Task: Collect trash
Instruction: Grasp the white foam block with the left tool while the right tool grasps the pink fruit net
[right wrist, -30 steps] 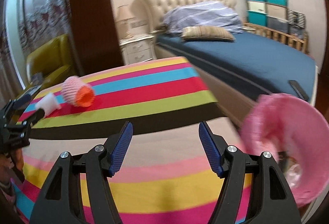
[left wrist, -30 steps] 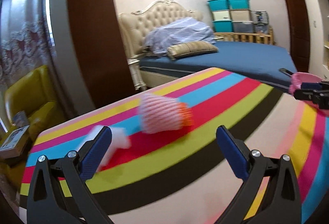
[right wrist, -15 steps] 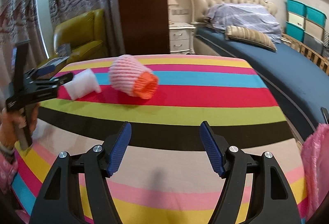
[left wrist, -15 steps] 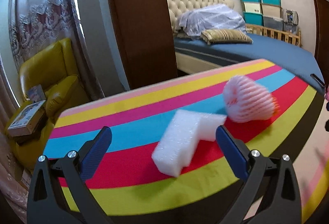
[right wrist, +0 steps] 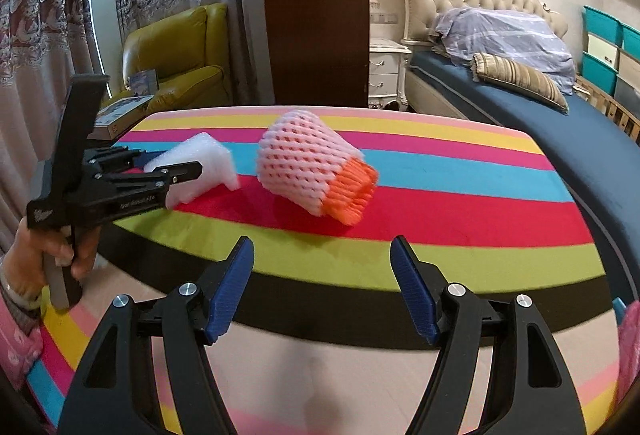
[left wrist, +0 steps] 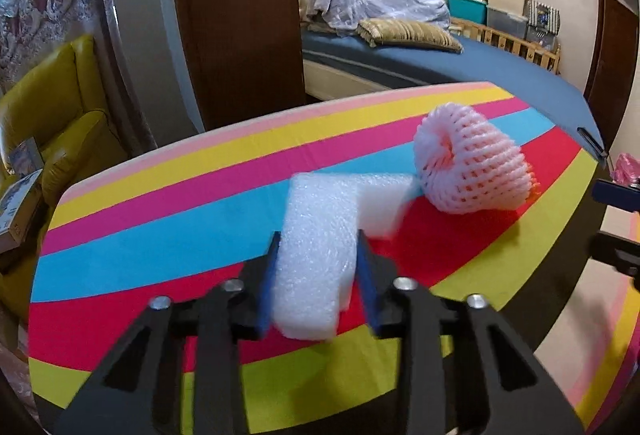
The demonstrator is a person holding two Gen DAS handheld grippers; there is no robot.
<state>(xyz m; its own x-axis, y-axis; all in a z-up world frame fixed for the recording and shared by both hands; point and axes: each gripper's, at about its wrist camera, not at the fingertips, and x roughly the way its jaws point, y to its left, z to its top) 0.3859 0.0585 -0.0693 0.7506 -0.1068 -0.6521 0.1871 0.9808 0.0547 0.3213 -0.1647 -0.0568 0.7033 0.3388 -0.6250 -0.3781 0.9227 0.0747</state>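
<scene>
While left tongs pinch it, white foam block looks L-shaped, bubbly.

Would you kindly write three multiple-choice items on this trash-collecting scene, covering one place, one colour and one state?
1. Where does the foam fruit net lie?
A. On the striped tabletop
B. On the bed
C. On the yellow armchair

2. What colour is the net's open end?
A. Green
B. Orange
C. Black

3. How does the left gripper stand?
A. Wide open over bare table
B. Shut on the white foam block
C. Shut on the net

Answers: 1 A, it rests on the red and blue stripes; 2 B, the right wrist view shows an orange cuff; 3 B, both pads press the block's sides, while the right gripper gapes empty.
</scene>
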